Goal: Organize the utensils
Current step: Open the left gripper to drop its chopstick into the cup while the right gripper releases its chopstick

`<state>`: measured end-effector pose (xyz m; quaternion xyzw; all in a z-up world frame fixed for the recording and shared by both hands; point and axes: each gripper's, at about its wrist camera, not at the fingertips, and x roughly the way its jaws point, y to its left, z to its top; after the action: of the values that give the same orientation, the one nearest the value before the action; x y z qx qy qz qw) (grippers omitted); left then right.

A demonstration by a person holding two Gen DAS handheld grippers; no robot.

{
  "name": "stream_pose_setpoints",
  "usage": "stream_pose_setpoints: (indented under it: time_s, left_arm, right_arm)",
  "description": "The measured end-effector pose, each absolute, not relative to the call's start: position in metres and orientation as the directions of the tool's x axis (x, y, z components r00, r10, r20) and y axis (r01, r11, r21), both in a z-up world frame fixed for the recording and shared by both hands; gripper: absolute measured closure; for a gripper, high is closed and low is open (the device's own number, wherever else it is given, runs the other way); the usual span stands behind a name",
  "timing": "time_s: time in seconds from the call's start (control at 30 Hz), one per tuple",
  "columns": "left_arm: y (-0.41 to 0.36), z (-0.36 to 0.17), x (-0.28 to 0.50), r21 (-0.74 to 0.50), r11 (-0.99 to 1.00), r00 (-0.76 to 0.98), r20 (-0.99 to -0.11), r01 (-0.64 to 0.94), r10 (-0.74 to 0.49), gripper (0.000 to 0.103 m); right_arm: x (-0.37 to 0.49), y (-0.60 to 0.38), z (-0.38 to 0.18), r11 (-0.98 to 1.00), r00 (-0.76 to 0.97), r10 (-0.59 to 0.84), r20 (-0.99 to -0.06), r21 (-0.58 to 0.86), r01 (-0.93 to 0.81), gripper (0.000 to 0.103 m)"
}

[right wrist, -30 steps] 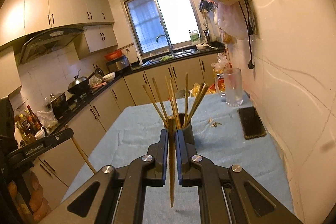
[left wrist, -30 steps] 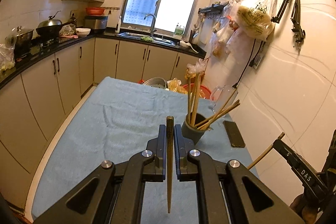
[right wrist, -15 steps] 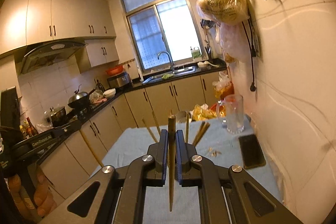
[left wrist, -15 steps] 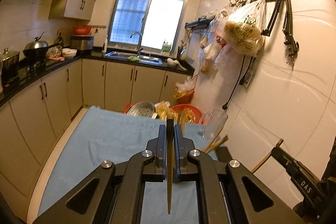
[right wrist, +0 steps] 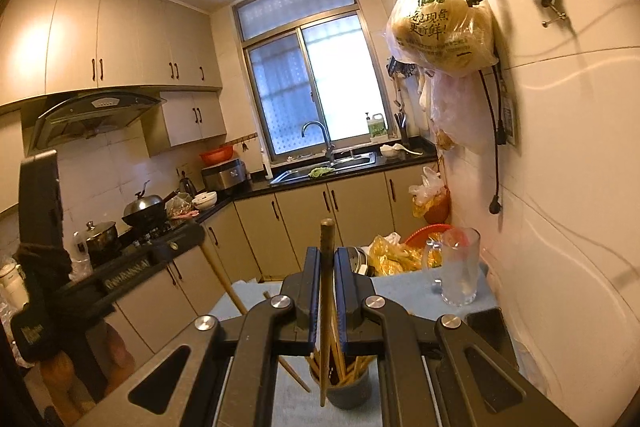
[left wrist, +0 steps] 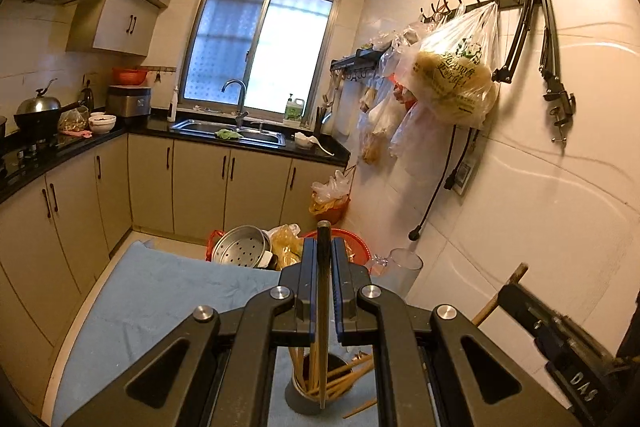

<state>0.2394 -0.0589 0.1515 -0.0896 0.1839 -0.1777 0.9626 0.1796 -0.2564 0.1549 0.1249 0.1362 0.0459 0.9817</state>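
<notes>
Nearest in both wrist views, a single chopstick is clamped upright between the closed jaws of each claw: the left gripper (left wrist: 324,291) is shut on the left chopstick (left wrist: 322,311), and the right gripper (right wrist: 327,291) is shut on the right chopstick (right wrist: 326,311). Directly beneath both tips the chopstick holder (left wrist: 316,393) is seen, a dark cup already bristling with chopsticks, standing on the blue-clothed table (left wrist: 160,303) towards its right edge, on the wall side. A second ago the holder was seen ahead of the fingers and fully in view; since then both claws have been raised and carried forward over it, so that it now lies low in each picture and partly behind the gripper bodies. From this it is judged that the two sticks are lined up for lowering into the cup, and that neither has yet been released. The grips themselves are unchanged. Just beside the holder a dark phone (right wrist: 486,323) is laid near the table's right edge, and further along that edge, at the far right corner, a glass mug (right wrist: 460,267) is stood. Beyond the table the sink counter (left wrist: 240,137) is seen beneath the window.
</notes>
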Motion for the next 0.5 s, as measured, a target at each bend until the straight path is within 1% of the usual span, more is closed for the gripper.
stream_pose_setpoints:
  time_s: [0.07, 0.23, 0.3, 0.5]
  left_arm:
    - [-0.062, 0.147, 0.248, -0.229, 0.926, 0.874, -0.322, 0.3, -0.363, 0.096]
    - [-0.065, 0.135, 0.267, -0.26, 0.919, 0.862, -0.342, 0.297, -0.375, 0.096]
    - [-0.067, 0.13, 0.271, -0.252, 0.924, 0.864, -0.348, 0.288, -0.365, 0.096]
    - [-0.075, 0.114, 0.276, -0.236, 0.926, 0.856, -0.364, 0.296, -0.366, 0.096]
  right_arm:
    - [0.188, -0.257, 0.155, 0.966, 0.962, 0.115, -0.249, 0.252, -0.05, 0.095]
    - [0.208, -0.258, 0.152, 0.97, 0.966, 0.096, -0.242, 0.24, -0.037, 0.095]
    - [0.213, -0.26, 0.148, 0.966, 0.965, 0.103, -0.242, 0.254, -0.039, 0.095]
    - [0.229, -0.256, 0.128, 0.969, 0.96, 0.092, -0.266, 0.245, -0.025, 0.095]
